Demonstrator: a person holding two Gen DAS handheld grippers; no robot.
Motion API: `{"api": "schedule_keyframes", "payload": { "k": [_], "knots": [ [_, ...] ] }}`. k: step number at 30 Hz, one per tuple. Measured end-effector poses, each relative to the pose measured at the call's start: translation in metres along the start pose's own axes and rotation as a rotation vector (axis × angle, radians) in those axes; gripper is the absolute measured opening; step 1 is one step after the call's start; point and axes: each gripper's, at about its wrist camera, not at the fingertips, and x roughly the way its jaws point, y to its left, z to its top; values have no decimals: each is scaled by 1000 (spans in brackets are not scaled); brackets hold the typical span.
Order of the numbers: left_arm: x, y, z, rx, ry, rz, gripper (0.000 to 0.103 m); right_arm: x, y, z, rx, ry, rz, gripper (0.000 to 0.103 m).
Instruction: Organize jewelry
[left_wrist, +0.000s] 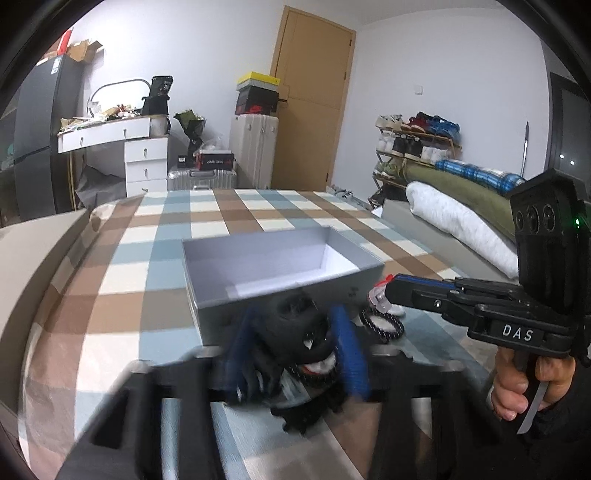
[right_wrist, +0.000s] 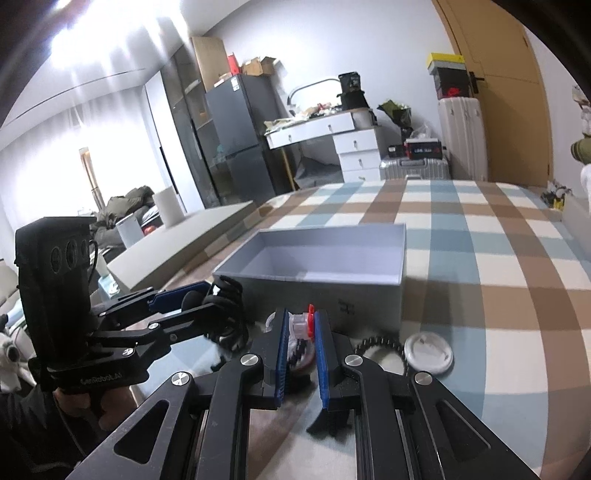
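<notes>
An open grey box (left_wrist: 273, 266) (right_wrist: 325, 266) sits on the checked cloth. My left gripper (left_wrist: 295, 332) (right_wrist: 207, 295) is shut on a black beaded piece of jewelry (left_wrist: 295, 325) (right_wrist: 225, 306) and holds it just in front of the box's near wall. My right gripper (right_wrist: 300, 325) (left_wrist: 388, 291) is shut on a clear and red piece (right_wrist: 301, 323) (left_wrist: 380, 295) right of it, low over the cloth. A black bead bracelet (left_wrist: 382, 325) (right_wrist: 380, 341) lies on the cloth by the right gripper.
A white round lid (right_wrist: 428, 350) lies right of the bracelet. The checked cloth (left_wrist: 221, 214) covers the table. A grey ledge (left_wrist: 33, 266) runs along the left, rolled bedding (left_wrist: 461, 218) on the right.
</notes>
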Motion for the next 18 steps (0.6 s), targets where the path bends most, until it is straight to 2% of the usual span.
{"api": "schedule_keyframes", "payload": {
  "k": [5, 8, 10, 11, 12, 13, 15, 16, 18],
  "knots": [
    [13, 15, 8, -47, 18, 23, 11, 9, -4, 12, 21, -17, -14, 13],
    [13, 15, 1, -26, 44, 26, 11, 14, -5, 12, 27, -5, -17, 13],
    [7, 14, -2, -27, 54, 0, 13, 12, -5, 8, 21, 1, -14, 13],
    [5, 13, -4, -25, 62, -13, 19, 11, -4, 7, 19, 1, -14, 13],
    [4, 11, -6, -25, 75, -21, 31, 10, -4, 6, 19, 3, -9, 13],
    [2, 10, -7, -25, 80, -28, 38, 9, -4, 6, 17, 2, -9, 13],
    [-5, 9, -9, -32, 66, -45, 62, 7, -5, 5, 15, 1, -9, 13],
    [-9, 8, -10, -38, 57, -51, 66, 5, -5, 4, 16, 2, -6, 13],
    [-11, 5, -12, -34, 54, -54, 68, 3, -7, 3, 20, -1, -10, 13]
  ]
}}
